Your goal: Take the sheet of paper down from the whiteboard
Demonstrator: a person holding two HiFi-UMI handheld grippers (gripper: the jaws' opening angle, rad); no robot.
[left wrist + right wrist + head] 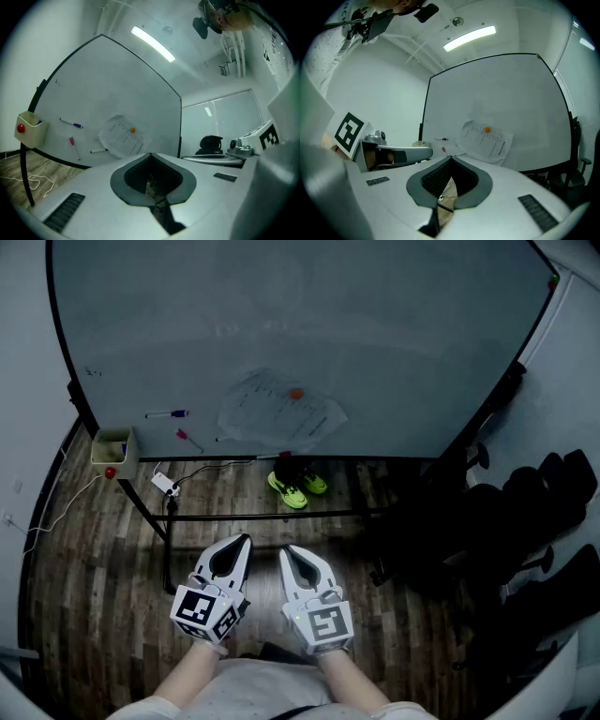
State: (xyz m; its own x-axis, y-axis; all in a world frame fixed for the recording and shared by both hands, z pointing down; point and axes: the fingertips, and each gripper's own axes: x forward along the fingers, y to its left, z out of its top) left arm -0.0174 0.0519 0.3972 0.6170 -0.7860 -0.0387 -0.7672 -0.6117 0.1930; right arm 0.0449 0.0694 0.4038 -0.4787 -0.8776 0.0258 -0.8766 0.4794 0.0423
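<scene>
Approach not begun: your left claw (pixel 245 540) and right claw (pixel 285 550) are closed, empty, well short of the paper (pixel 281 413); next, reach its orange magnet (pixel 296 394).

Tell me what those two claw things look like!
The left claw and right claw are twins: smooth white shells tapering to a point, each with a dark teardrop hole lined in grey. Behind each sits a white cube printed with black square markers.

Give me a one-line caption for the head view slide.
Left gripper and right gripper, both shut and empty, face the whiteboard where an orange magnet pins the sheet of paper.
</scene>
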